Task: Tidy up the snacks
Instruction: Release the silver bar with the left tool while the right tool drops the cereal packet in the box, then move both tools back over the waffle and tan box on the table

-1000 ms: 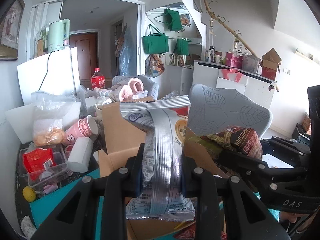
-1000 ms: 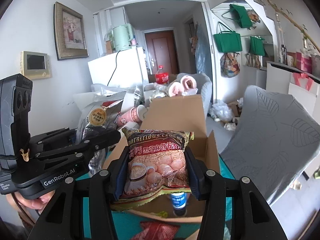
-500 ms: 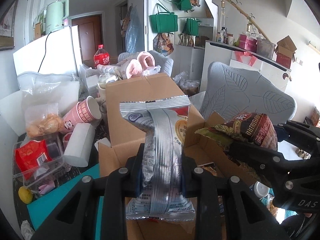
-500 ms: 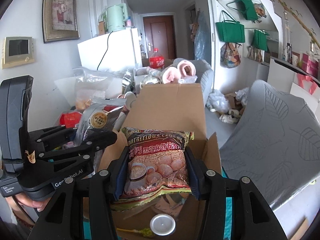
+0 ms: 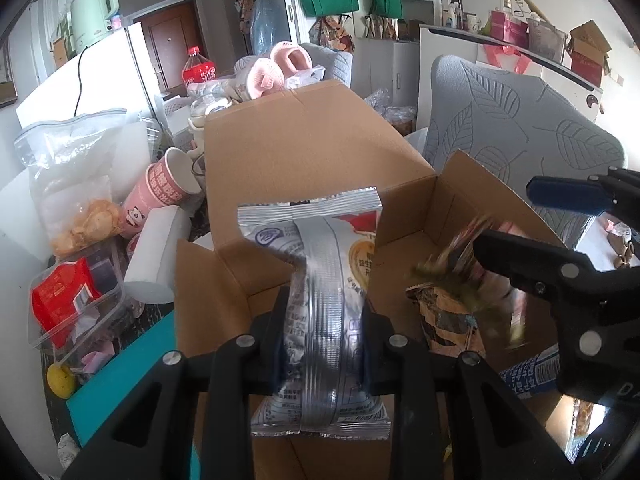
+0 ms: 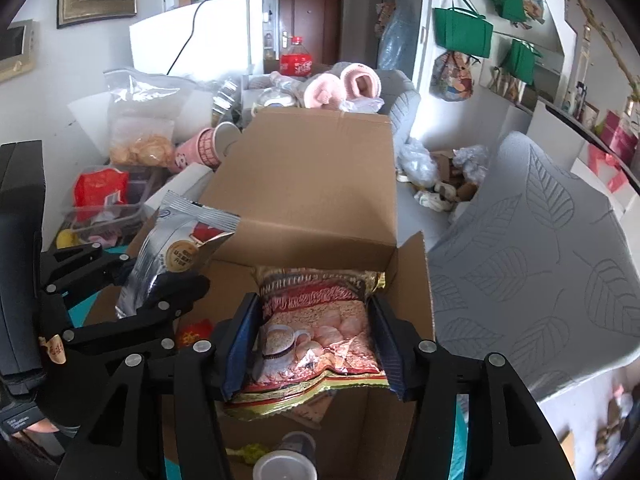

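Right wrist, cereal packet (image 6: 316, 332) loose between opening right tool (image 6: 316, 340) (over box (image 6: 312, 184))

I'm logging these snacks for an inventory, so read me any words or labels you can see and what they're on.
Nothing reads clearly.
On the cereal bag: headline motion-blurred.
On the silver packet: print too small.
On the cola bottle: label script too small.
On the pink cup: characters blurred.
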`<act>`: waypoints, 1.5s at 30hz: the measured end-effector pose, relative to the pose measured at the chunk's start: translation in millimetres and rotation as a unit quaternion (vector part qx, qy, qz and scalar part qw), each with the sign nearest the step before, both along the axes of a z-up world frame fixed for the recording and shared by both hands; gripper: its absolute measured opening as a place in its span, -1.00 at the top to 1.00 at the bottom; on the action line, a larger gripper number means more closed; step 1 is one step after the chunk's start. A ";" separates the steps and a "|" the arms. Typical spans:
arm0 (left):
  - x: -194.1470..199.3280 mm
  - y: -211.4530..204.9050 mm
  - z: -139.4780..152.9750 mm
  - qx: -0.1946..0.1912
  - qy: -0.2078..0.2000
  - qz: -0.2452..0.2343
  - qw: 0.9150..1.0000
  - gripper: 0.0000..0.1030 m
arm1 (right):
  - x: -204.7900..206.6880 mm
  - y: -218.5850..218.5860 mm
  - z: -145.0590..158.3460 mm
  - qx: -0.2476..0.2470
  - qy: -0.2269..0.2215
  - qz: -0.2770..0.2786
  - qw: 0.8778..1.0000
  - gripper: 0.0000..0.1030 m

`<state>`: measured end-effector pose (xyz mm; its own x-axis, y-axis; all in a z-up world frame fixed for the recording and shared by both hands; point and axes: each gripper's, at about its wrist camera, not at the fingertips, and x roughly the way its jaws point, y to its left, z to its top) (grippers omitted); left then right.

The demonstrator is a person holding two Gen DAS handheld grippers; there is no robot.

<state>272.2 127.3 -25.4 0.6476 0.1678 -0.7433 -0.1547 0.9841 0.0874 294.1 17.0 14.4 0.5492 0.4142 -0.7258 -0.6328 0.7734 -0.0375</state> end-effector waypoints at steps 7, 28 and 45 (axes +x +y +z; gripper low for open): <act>2.7 7.2 -7.1 -0.023 0.022 0.016 0.999 0.36 | -1.0 -4.4 7.8 0.000 -0.013 -0.013 1.000 -0.37; -51.3 -23.6 68.7 0.005 -0.037 0.010 0.999 0.36 | -42.1 -42.4 60.9 0.062 -0.052 -0.014 0.997 -0.37; -137.9 -70.6 144.5 0.034 -0.115 -0.020 0.993 0.36 | -122.2 -96.1 121.8 0.100 -0.121 -0.020 0.987 -0.40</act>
<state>134.3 56.7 119.1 0.8056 0.1831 -0.5635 -0.1393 0.9829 0.1202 171.9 -79.1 136.2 0.7154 0.5107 -0.4768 -0.5929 0.8048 -0.0275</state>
